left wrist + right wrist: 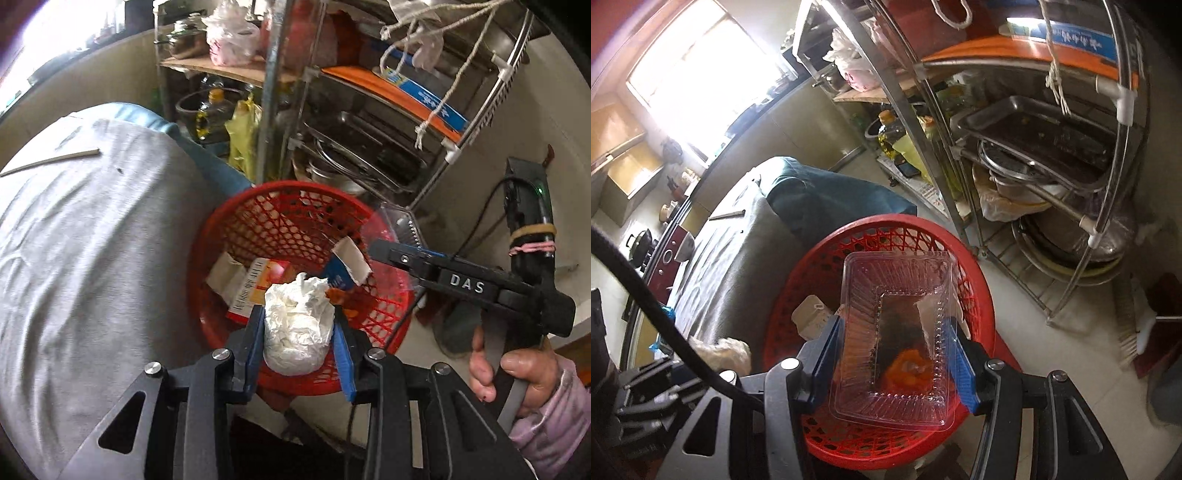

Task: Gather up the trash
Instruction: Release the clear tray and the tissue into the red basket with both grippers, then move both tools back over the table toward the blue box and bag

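Both pairs of jaws are closed on trash. Our left gripper (299,332) squeezes a crumpled white tissue wad (297,328) between its blue pads, closed to about the wad's width. Our right gripper (895,350) clamps a clear plastic clamshell container (892,332) across its short sides, jaws spread wide, and the container's long axis runs forward along the fingers.

Both loads hang directly over the red mesh basket (236,236), which sits on the floor just beside the grey-covered table (92,240) and in front of the metal rack (369,147). The wad is above the basket's near half, inside the rim line. The container spans most of the opening from near rim toward far rim, and we judge that it still fits within the round mouth.

Already in the basket lie an orange and white carton (255,288), a blue and white box (345,269) and other paper scraps.

What the coming move turns on is simple: the basket lies straight below both sets of jaws, so opening them should drop each piece in. The left is the safer release, since the wad is compact and centred. The light, broad container could catch on the rim or tip out toward the right edge, so we would lower it a little before we let go.
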Tool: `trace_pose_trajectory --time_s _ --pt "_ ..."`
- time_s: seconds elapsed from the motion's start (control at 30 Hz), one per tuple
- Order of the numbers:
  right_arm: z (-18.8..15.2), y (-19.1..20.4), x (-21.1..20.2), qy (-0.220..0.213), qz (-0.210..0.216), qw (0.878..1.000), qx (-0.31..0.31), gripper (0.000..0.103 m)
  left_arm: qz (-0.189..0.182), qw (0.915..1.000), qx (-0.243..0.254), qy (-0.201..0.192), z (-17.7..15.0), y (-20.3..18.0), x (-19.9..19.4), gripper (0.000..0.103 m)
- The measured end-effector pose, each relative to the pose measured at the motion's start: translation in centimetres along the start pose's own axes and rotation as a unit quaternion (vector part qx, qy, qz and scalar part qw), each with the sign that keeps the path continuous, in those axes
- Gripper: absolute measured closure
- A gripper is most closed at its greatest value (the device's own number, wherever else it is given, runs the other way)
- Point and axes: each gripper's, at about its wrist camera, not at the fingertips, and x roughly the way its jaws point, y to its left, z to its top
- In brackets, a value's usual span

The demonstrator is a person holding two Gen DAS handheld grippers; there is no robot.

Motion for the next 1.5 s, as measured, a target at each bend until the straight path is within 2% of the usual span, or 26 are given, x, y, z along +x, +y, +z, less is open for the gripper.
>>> trace_pose_trajectory --time_s 0.1,0.13,0.23,0.53,0.73,0.93,1.1,1.27,1.4,1.5 --pt "0.1 -0.3 0.5 0.014 0.006 1.0 0.012 0.042 -0.008 0.9998 -0.004 0.015 -0.2 -0.1 0.6 0.059" --pt "0.1 -0.4 0.7 0.02 0.006 1.0 0.018 0.041 -0.009 0.9998 -0.006 0.019 -0.3 0.0 0.7 0.054" --pt "0.2 -0.7 0.7 0.021 0.01 0.999 0.027 0.04 -0.004 0.9998 -0.01 0.014 -0.6 0.5 0.2 0.049" --pt "0.8 1.0 -0.3 0.003 0.019 1.0 0.014 0.038 0.012 0.9997 -0.017 -0.016 -1.5 2.1 -2.8 0.044" --pt "0.7 3.4 -0.3 0.004 0.031 0.999 -0.004 0.038 0.052 0.9967 -0.014 -0.06 -3.1 3.7 -6.7 0.038" --pt "0.6 6.7 -0.5 0.001 0.046 0.998 -0.036 0.038 0.092 0.9893 -0.064 -0.094 -5.7 7.8 -10.8 0.036" --pt "0.1 9.9 -0.5 0.003 0.057 0.996 -0.071 0.038 0.129 0.975 -0.138 -0.117 -9.2 12.7 -14.1 0.036" --pt "-0.6 13.6 0.1 0.019 0.075 0.991 -0.108 0.038 0.175 0.9531 -0.211 -0.128 -14.0 17.3 -17.4 0.036" --pt "-0.8 18.2 0.7 0.033 0.105 0.983 -0.148 0.038 0.212 0.9294 -0.267 -0.141 -17.6 20.7 -20.1 0.035" --pt "-1.1 23.0 1.4 0.048 0.134 0.971 -0.19 0.038 0.234 0.9078 -0.312 -0.154 -20.1 23.2 -21.9 0.035"
